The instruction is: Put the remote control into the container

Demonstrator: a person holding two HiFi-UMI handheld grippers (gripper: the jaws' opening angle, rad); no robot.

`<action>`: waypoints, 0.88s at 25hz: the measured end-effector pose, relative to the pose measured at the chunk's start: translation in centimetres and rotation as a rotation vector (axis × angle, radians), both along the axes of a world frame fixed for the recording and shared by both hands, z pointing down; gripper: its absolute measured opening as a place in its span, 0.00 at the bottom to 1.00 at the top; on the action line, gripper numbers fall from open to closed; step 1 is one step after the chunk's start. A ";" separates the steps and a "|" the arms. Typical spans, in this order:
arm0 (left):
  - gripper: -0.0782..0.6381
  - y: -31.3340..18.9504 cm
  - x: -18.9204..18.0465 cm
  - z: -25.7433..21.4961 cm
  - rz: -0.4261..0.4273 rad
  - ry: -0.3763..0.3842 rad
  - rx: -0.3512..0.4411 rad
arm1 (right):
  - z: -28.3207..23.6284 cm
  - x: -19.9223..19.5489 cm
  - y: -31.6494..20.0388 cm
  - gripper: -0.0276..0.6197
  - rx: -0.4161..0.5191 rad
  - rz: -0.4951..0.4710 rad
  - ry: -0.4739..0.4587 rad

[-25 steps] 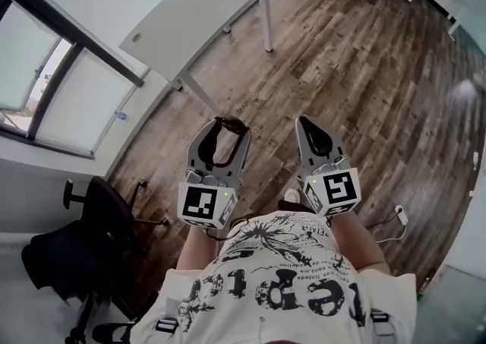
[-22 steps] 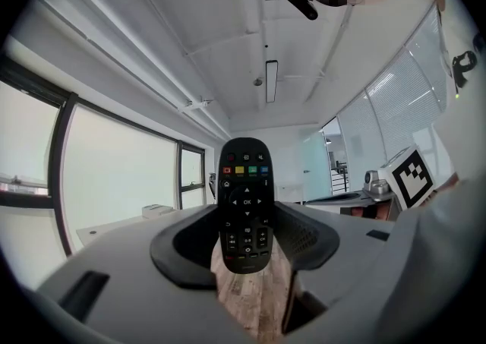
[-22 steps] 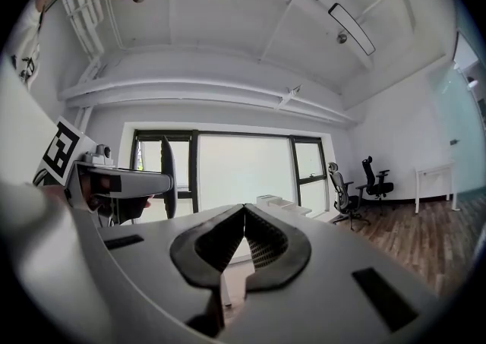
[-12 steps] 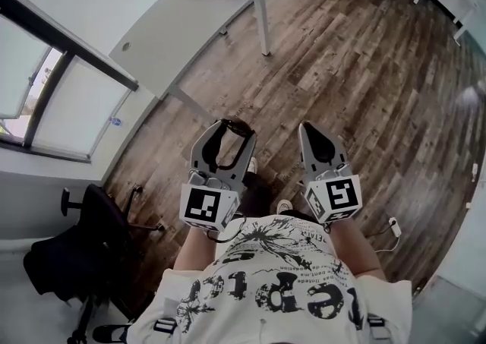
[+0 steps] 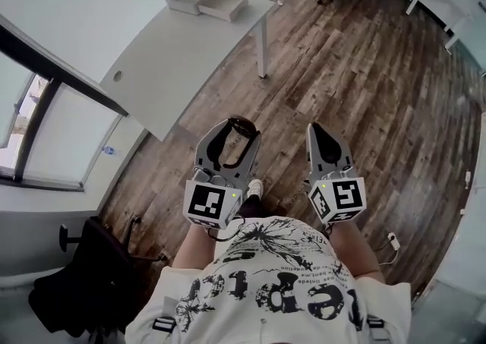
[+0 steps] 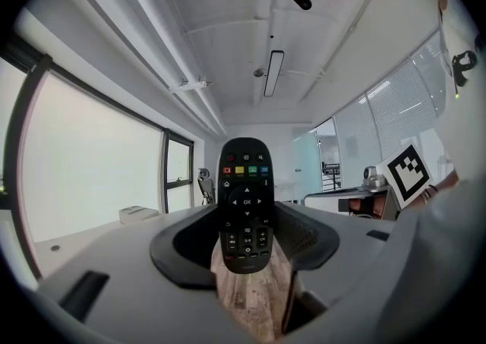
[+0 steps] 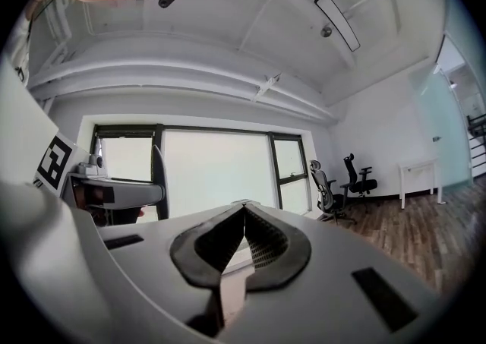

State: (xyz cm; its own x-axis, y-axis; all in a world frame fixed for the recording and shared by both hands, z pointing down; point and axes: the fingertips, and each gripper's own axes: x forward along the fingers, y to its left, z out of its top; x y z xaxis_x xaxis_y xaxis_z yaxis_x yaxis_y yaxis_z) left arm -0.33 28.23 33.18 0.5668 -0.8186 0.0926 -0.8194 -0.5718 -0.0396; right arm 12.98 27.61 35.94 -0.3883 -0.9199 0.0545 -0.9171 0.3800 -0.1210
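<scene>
L gripper [image 5: 231, 128] fingers clamped on the remote control [image 6: 244, 202], R gripper [image 5: 319, 134] fingers pinched together, empty: carry step, I'd say; next needs closing on the counter [image 5: 152, 54] ahead & lining up over the container [image 5: 222, 5] at its far end.

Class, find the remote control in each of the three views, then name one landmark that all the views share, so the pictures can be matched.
Head view: the remote control is near the centre, upright between the jaws of the left gripper.
Left gripper view: dead centre, buttons facing the camera.
Right gripper view: probably the thin dark sliver at left, seen edge-on.
Shared landmark: the big window.
</scene>
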 end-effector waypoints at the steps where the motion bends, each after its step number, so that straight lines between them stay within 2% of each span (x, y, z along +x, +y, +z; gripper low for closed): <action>1: 0.44 -1.3 -1.0 -0.2 0.004 0.001 0.004 | -0.4 -1.0 -1.3 0.05 0.009 0.002 0.003; 5: 0.43 -6.2 -5.1 -0.5 0.004 0.004 0.016 | -1.8 -5.4 -6.2 0.05 0.047 -0.004 0.027; 11: 0.43 -11.7 -10.0 0.0 -0.020 0.021 -0.014 | -1.9 -10.3 -11.7 0.05 0.035 -0.027 0.048; 17: 0.43 -14.8 -11.3 1.7 -0.043 0.031 -0.060 | -0.6 -11.4 -15.4 0.05 0.008 -0.046 0.048; 22: 0.44 -18.3 -10.5 2.3 -0.077 0.037 -0.070 | -0.1 -10.4 -19.2 0.05 0.009 -0.080 0.037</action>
State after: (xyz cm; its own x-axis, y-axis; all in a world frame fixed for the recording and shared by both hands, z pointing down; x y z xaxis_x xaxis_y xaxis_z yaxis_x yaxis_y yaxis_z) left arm -10.85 9.97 35.46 0.5063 -0.8523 0.1312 -0.8614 -0.5071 0.0296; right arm 2.54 8.41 35.86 -0.4581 -0.8867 0.0622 -0.8877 0.4527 -0.0840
